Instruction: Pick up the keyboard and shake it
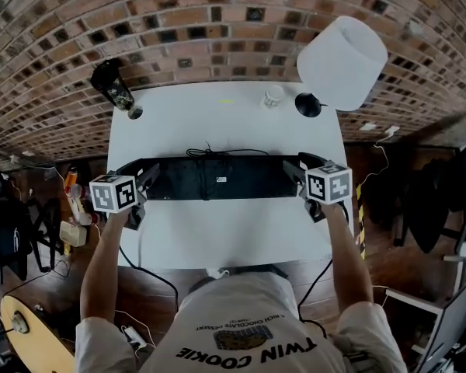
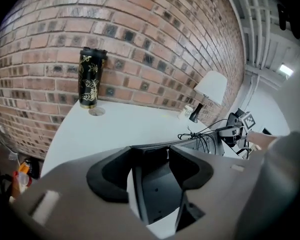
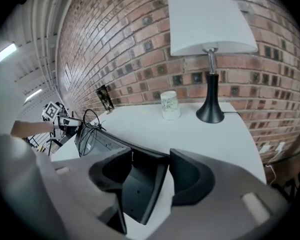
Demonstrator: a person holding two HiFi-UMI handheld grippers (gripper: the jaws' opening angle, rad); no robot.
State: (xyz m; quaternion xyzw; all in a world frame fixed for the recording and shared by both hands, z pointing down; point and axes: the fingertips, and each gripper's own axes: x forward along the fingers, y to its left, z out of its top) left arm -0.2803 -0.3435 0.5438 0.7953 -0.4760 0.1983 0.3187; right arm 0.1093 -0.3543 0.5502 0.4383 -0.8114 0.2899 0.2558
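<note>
Item: keyboard (image 1: 213,179), black, tipped up on its long edge over the white table (image 1: 217,239), its long axis laid left to right (underside turned upward, cable bunched at the far edge). Its left end is pinched by the jaws of the left gripper (image 1: 142,183) and its right end by those of the right gripper (image 1: 297,174). Neither hand is placed nearer, so a shake is judged to be driven from both ends together.
</note>
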